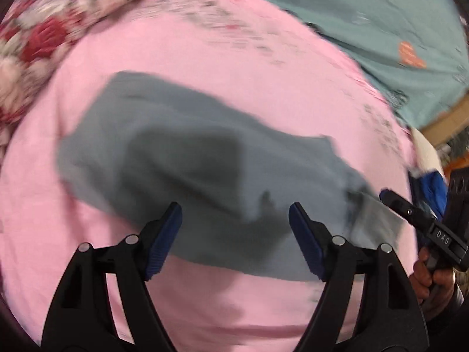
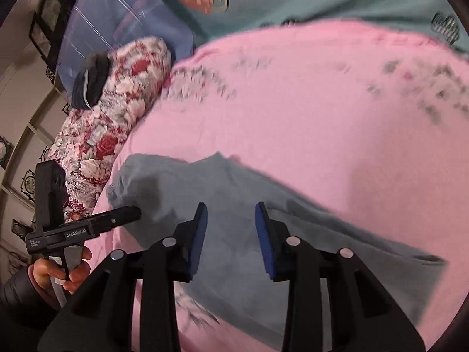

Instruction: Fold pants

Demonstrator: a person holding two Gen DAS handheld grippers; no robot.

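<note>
The pants (image 1: 181,146) are looking like soft, matt grey cloth, lying on a matt pink cloth sheet (image 1: 205,58). The left claw (image 1: 235,214) is showing matt black plastic arms, ribbed blue pads (image 1: 164,237) and shiny metal rivets (image 1: 131,239). The floral quilt (image 2: 117,111) is looking like printed cloth.

1 pants (image 1: 205,158), 2 grippers, 1 pink sheet (image 1: 234,58)

Bedroom: pink bedsheet (image 2: 322,117), floral pillow (image 2: 117,111)
</note>
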